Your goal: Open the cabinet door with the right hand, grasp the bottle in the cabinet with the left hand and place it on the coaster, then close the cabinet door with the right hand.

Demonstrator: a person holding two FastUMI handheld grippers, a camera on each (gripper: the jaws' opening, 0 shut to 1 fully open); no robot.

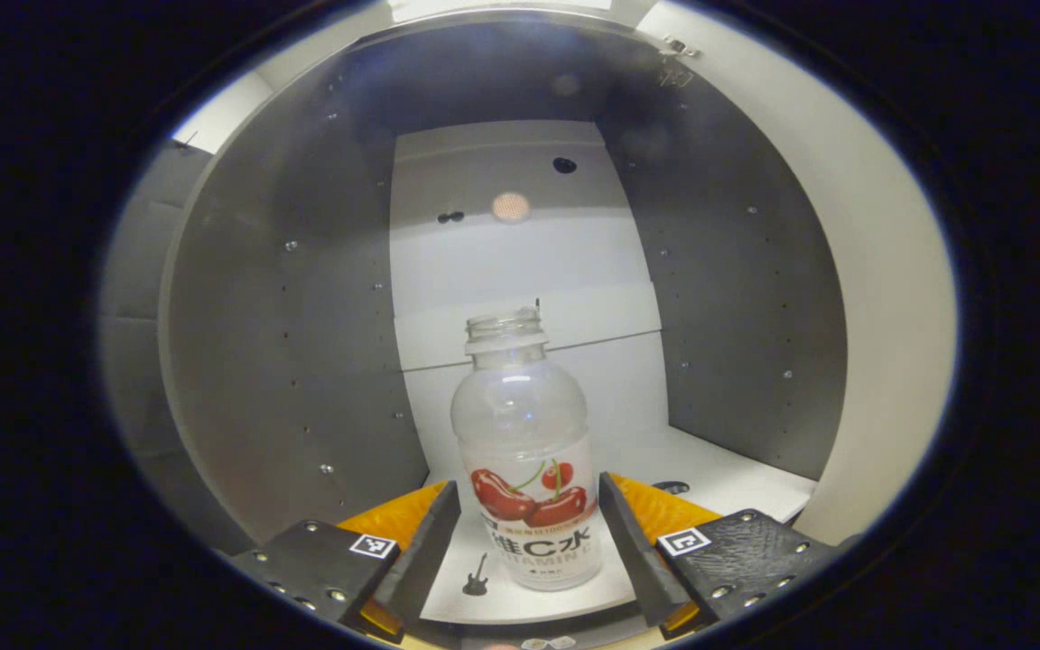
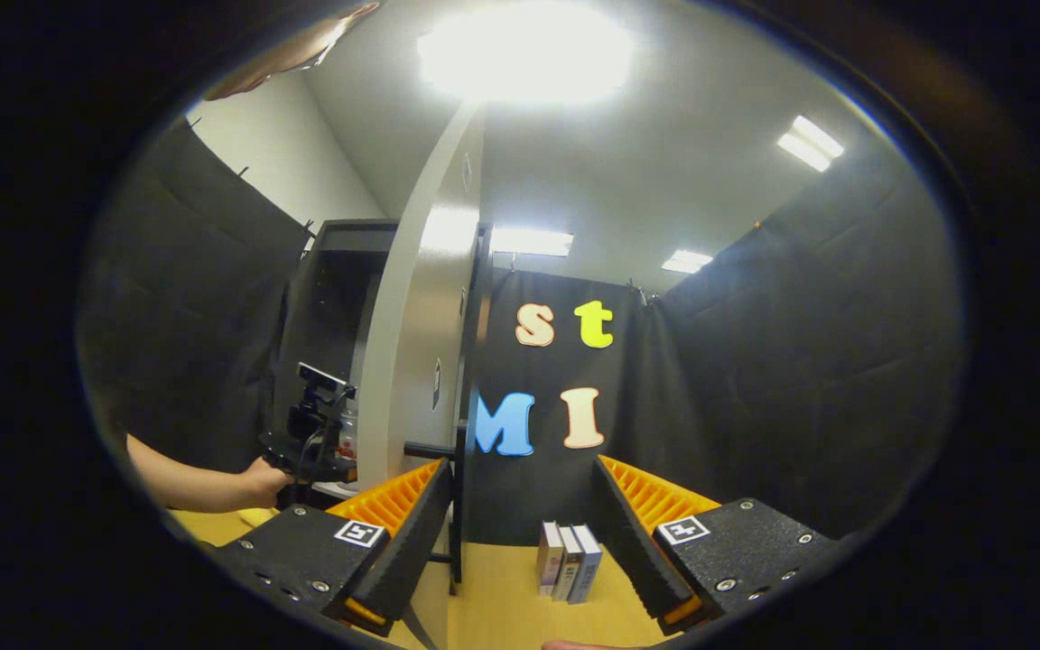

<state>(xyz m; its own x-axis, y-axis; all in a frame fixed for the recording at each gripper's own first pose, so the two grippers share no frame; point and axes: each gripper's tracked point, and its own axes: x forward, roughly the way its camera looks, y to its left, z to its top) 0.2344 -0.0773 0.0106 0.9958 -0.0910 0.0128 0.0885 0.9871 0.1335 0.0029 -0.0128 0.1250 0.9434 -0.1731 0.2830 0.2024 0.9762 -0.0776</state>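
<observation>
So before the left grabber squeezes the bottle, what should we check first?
1. Cabinet door swung open: ok.
2. Bottle standing upright on the cabinet shelf: ok.
3. Left gripper open, one finger on each side of the bottle: ok.
4. Fingers pressing on the bottle: not ok yet; a gap shows on both sides.
5. Bottle has its cap on: not ok; the neck looks open, so keep it upright.
6. Right gripper open beside the door's handle, but whether it touches the handle: cannot tell.
</observation>
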